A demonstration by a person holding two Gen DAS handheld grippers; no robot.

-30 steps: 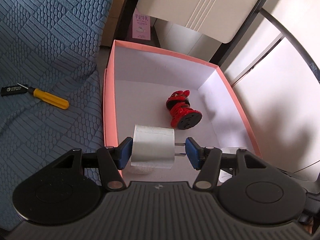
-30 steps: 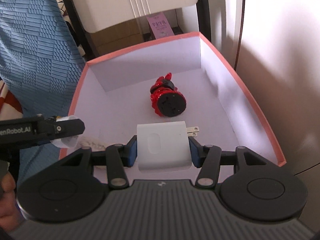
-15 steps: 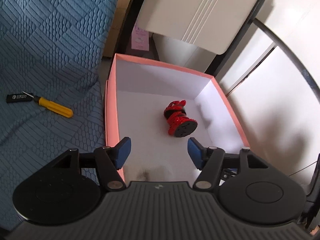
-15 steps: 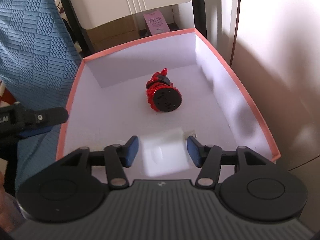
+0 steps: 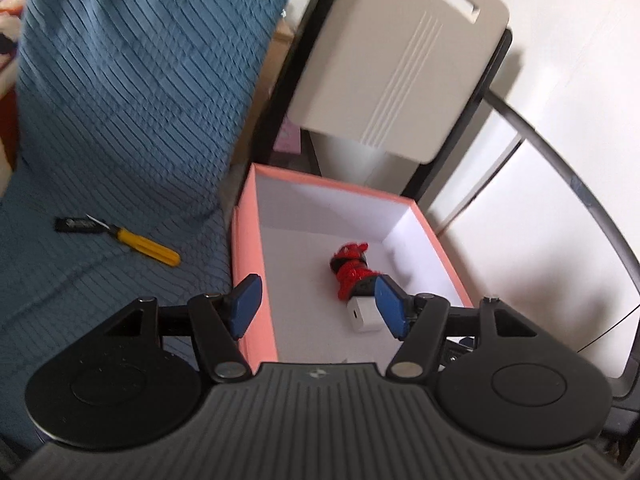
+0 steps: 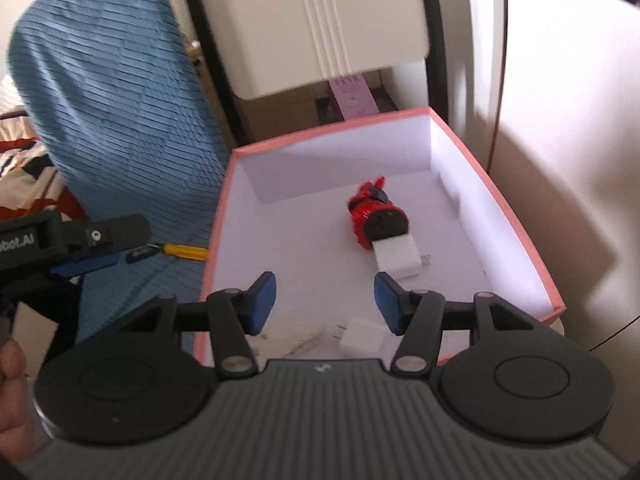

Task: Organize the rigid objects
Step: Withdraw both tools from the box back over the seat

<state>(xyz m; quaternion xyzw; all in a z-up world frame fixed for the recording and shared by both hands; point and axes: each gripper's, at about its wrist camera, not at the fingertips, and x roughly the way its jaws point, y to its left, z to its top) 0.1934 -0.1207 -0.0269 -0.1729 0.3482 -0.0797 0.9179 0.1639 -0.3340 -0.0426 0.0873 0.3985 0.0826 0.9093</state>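
A pink box (image 5: 250,256) with a white inside holds a red toy (image 5: 352,276) and a white charger (image 5: 363,314) touching it. In the right wrist view the box (image 6: 520,224) holds the toy (image 6: 374,216), that charger (image 6: 398,258) and a second white charger (image 6: 362,338) near the front wall. My left gripper (image 5: 316,308) is open and empty above the box's left front. My right gripper (image 6: 324,302) is open and empty above the box's front. A yellow screwdriver (image 5: 146,246) and a black stick (image 5: 78,225) lie on the blue cover.
A blue quilted cover (image 5: 100,120) lies left of the box. A beige chair back (image 5: 400,68) with a black frame stands behind it. A white wall (image 6: 560,120) is on the right. The left gripper (image 6: 68,240) shows at the left of the right wrist view.
Both grippers let go of their white chargers, which now lie in the box. Both grippers opened and drew back and up from the box.
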